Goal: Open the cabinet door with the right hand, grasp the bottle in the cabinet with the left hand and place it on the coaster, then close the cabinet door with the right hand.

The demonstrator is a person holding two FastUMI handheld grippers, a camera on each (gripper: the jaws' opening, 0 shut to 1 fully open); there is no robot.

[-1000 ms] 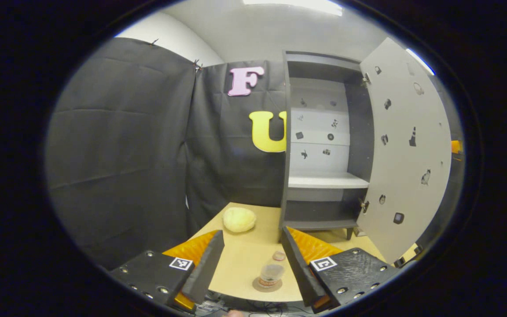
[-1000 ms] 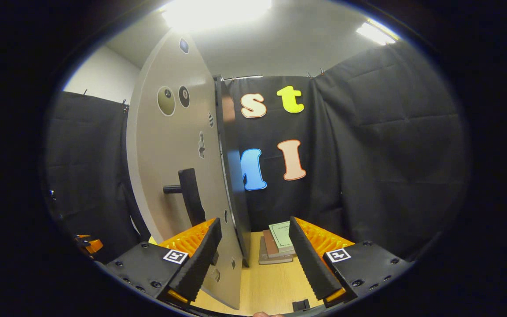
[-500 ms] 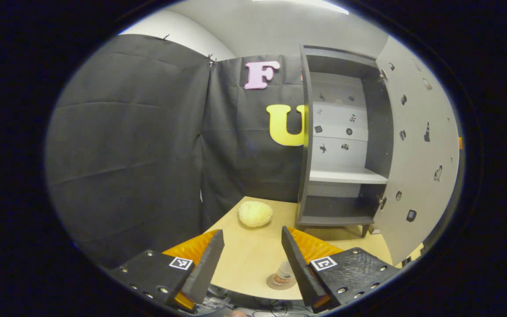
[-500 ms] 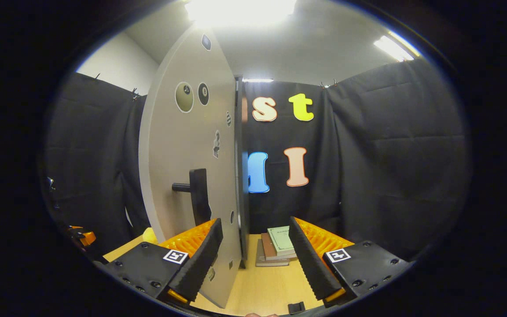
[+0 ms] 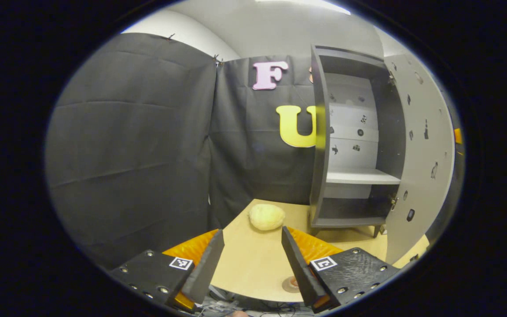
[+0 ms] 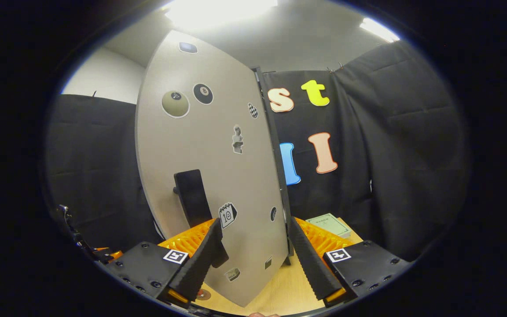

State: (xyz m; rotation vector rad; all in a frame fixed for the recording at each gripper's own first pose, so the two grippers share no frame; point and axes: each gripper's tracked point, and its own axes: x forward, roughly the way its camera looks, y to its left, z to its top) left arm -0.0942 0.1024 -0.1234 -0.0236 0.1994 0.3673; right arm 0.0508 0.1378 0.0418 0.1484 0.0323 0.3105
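left gripper [image 5: 252, 259] wide open, holding nothing, low over the tabletop [image 5: 253, 264]. the bottle on its coaster [image 5: 289, 284] sits at the near tabletop edge, mostly hidden behind one finger. cabinet [image 5: 352, 145] open, shelves bare; yellow lumpy object [image 5: 266, 216] beside it. right gripper [image 6: 253, 259] wide open, straddling the cabinet door [image 6: 209, 176] edge, fingers not pressing. door handle [image 6: 192, 198] just above one finger. books [image 6: 328, 223] behind.

The left gripper [image 5: 251, 264] hangs with its jaws apart over the table [image 5: 249, 264]. A coaster [image 5: 289, 284] peeks beside the right finger; a yellow lump [image 5: 266, 216] and the open cabinet [image 5: 350, 145] lie beyond the fingertips.
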